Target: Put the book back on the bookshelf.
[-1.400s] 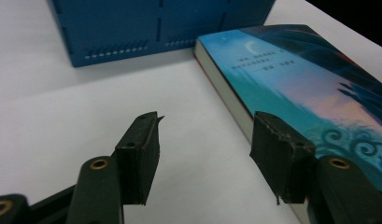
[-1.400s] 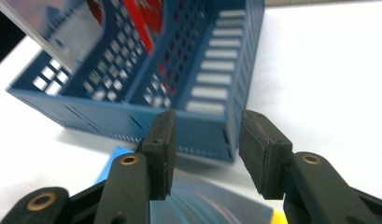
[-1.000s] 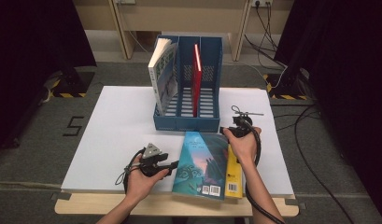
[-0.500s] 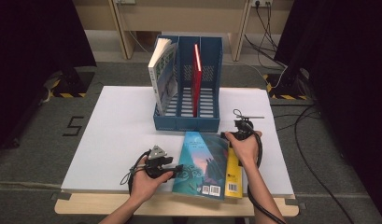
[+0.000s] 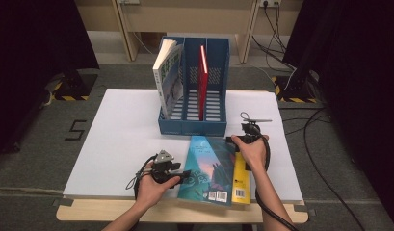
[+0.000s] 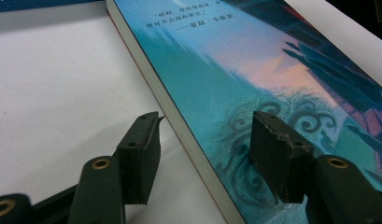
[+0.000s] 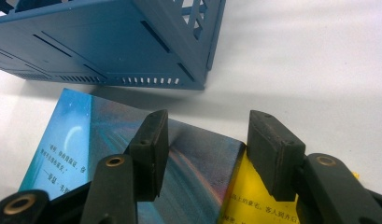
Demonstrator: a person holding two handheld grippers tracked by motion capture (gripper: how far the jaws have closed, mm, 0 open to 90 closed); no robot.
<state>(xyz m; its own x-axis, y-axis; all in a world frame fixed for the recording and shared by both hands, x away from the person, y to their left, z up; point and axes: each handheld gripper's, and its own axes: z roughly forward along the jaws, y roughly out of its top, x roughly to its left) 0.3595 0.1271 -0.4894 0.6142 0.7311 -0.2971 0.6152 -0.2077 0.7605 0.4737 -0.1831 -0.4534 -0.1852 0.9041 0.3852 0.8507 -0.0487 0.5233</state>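
My left claw (image 6: 205, 140) gapes astride the teal book's (image 5: 209, 166) spine edge on the counter (image 5: 122, 139), while my right claw (image 7: 205, 140), just opening, stands released over its far corner.

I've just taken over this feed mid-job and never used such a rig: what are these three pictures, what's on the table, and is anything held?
No robot arm here: a person holds a hand-held gripper in each hand, each with two black fingers.

The high view looks down on the white table from the person's side. The left gripper is at the near left, the right gripper farther back on the right. The other two pictures come from cameras riding on the grippers, looking along their fingers.

On the table stands a blue file rack holding a leaning book and a red book. In front lies a teal book on top of a yellow book.

Nothing is gripped. The left gripper's fingers straddle the teal book's edge, open. The right gripper's fingers have just been opening and stand over the books' far corners.
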